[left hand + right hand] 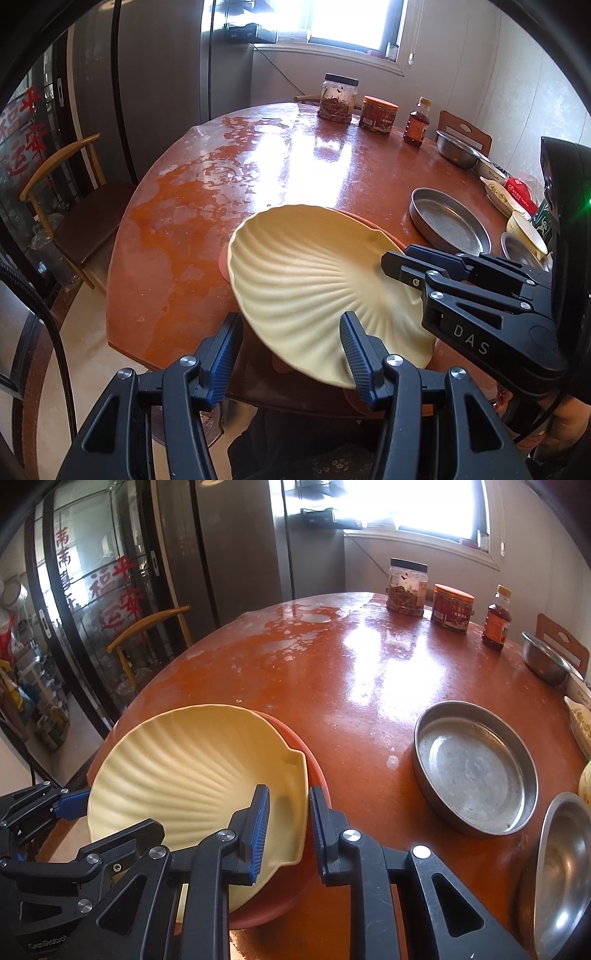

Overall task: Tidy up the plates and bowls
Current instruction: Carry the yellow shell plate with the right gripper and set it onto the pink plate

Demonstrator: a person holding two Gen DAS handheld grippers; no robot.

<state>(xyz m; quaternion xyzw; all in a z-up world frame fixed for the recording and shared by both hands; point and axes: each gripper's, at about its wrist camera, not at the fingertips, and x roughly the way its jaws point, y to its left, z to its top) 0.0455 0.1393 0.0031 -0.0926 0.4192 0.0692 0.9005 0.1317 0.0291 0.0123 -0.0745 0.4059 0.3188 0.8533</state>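
A cream shell-shaped plate (306, 273) lies tilted on a salmon-pink plate (314, 771) near the table's front edge; the shell plate also shows in the right wrist view (184, 768). My right gripper (286, 830) straddles the shell plate's flat right edge, jaws narrowly apart with the rim between them. It enters the left wrist view (397, 264) from the right. My left gripper (291, 354) is open at the plate's near rim, which lies between the fingers. One left fingertip (74, 806) shows at the plate's left edge.
A round steel pan (474, 766) sits right of the plates, with steel bowls (561, 867) nearer and at the far right (456, 149). Two jars (338, 98) and a sauce bottle (417, 123) stand at the table's far edge. A wooden chair (81, 210) stands left.
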